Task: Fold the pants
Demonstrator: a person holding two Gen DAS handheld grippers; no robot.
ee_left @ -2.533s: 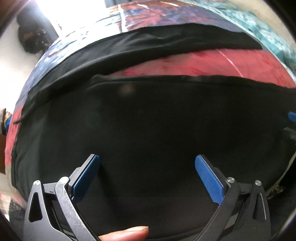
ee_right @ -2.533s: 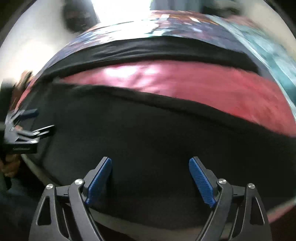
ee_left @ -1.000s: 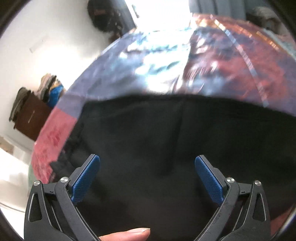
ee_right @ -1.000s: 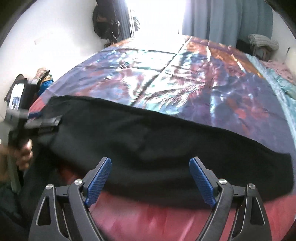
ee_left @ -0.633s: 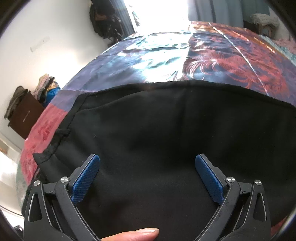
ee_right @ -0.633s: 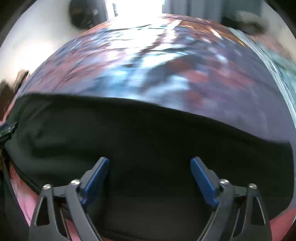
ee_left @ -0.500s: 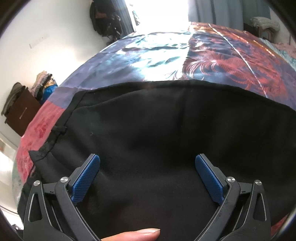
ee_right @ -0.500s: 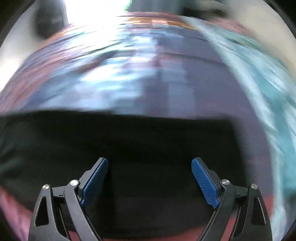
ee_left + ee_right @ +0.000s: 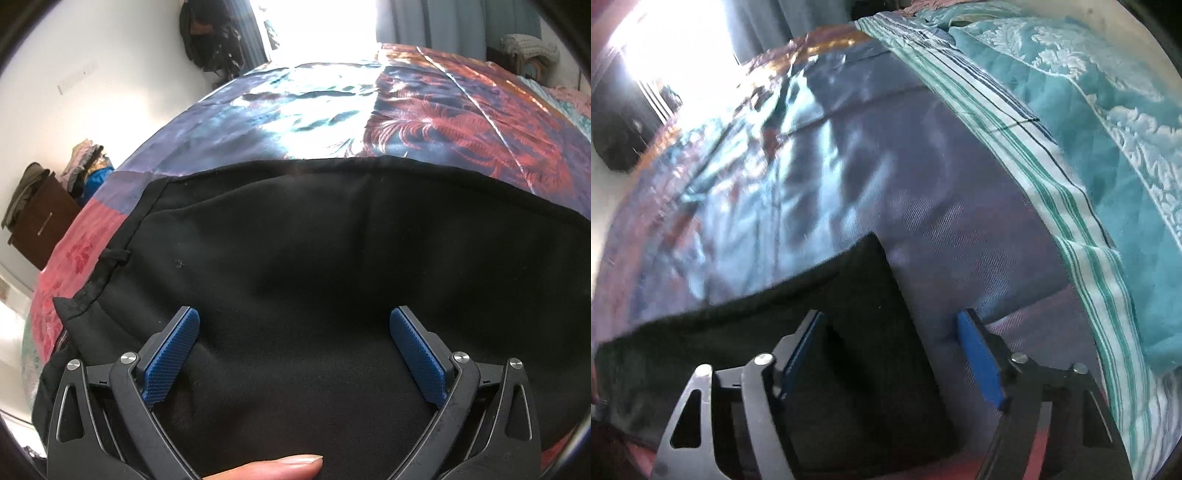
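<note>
Black pants (image 9: pixel 314 251) lie folded lengthwise on a shiny patterned bedspread (image 9: pixel 332 110). In the left wrist view their waistband end with a belt loop is at the left. My left gripper (image 9: pixel 293 350) is open above the waist part, holding nothing. In the right wrist view the pants' leg end (image 9: pixel 849 314) lies under my right gripper (image 9: pixel 890 358), which is open and straddles the hem's right edge, tilted. A fingertip (image 9: pixel 273 467) shows at the bottom of the left wrist view.
A teal patterned quilt (image 9: pixel 1089 129) and a striped sheet (image 9: pixel 1015 147) lie right of the leg end. A brown cabinet (image 9: pixel 40 218) with piled clothes stands by the white wall at left. Bright window and curtains are beyond the bed.
The pants went from two legs apart to one leg folded over the other. My right gripper has swung right to the hem end. The left gripper has held nearly still.
</note>
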